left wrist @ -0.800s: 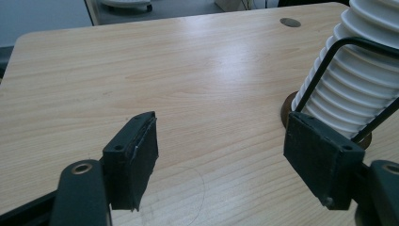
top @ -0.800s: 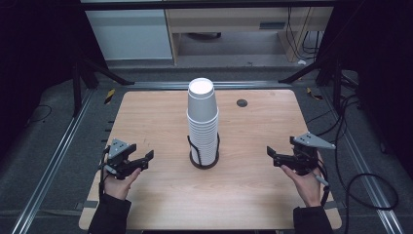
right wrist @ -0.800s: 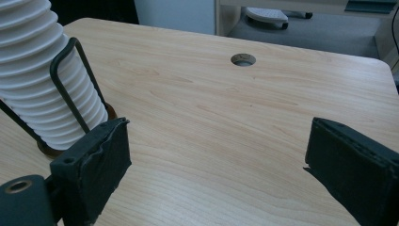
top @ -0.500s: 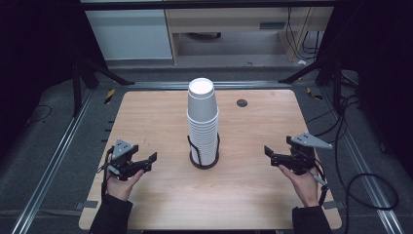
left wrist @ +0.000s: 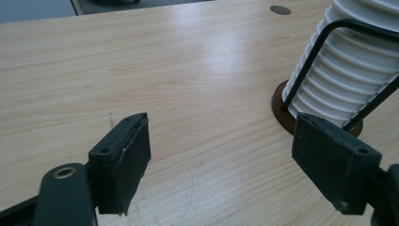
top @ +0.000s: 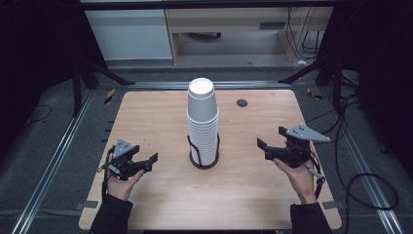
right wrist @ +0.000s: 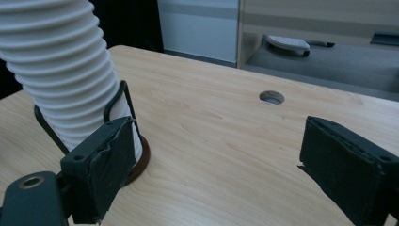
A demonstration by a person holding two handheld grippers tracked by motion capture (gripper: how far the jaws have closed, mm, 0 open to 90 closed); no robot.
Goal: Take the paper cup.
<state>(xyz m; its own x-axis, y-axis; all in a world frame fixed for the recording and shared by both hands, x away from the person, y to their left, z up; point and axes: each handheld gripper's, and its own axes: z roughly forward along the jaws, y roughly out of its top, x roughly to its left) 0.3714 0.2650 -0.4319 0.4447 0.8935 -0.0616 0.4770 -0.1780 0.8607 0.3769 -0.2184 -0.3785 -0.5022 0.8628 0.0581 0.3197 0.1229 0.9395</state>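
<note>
A tall stack of white paper cups point(top: 202, 119) stands upright in a black wire holder point(top: 203, 152) on a round dark base, midway between the two grippers. The left gripper point(top: 152, 161) and right gripper point(top: 263, 148) both gape wide, holding nothing, jaws pointing toward the stack. In both gripper views the stack's top is cut off. A small round hole point(top: 242, 103) in the tabletop point(top: 151, 122) lies beyond the right gripper.

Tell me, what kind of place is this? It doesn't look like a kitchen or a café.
Most likely a lab or recording workspace. A bare wooden table stands among dark tripod legs and trailing cables, and a person holds a left gripper and a right gripper either side of a stack of paper cups.
</note>
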